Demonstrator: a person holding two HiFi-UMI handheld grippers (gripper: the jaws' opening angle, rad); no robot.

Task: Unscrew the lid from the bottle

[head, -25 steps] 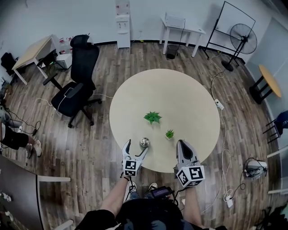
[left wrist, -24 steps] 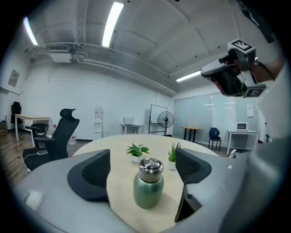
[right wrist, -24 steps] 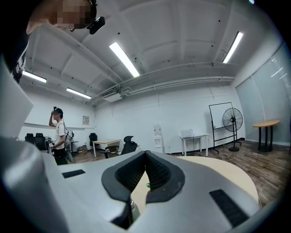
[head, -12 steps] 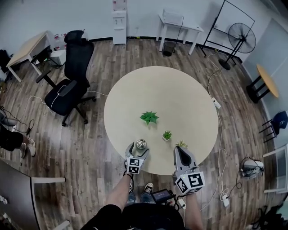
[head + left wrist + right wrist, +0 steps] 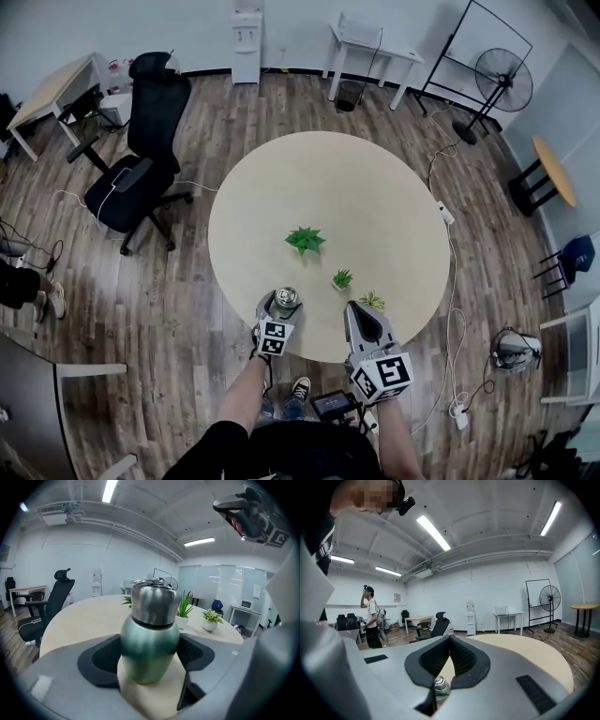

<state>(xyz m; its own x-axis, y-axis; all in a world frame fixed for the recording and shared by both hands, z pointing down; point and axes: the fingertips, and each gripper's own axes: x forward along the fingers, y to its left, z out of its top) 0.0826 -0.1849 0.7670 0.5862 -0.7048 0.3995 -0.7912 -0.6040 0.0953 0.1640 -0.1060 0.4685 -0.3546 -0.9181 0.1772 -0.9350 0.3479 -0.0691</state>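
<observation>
My left gripper (image 5: 284, 304) jaws, just closing, now hug the bottle (image 5: 150, 644) at seven o'clock on the table (image 5: 375, 206); right gripper (image 5: 449, 638) clenched, empty.

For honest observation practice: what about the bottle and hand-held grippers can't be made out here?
- Left gripper view: the left hand-held gripper's jaws have just been closing, but the bottle hides its pads' inner faces; contact unclear.
- Head view: the lid hides most of the bottle's body.
- Right gripper view: silvery speck below the shut right hand-held gripper, too small to name.
</observation>
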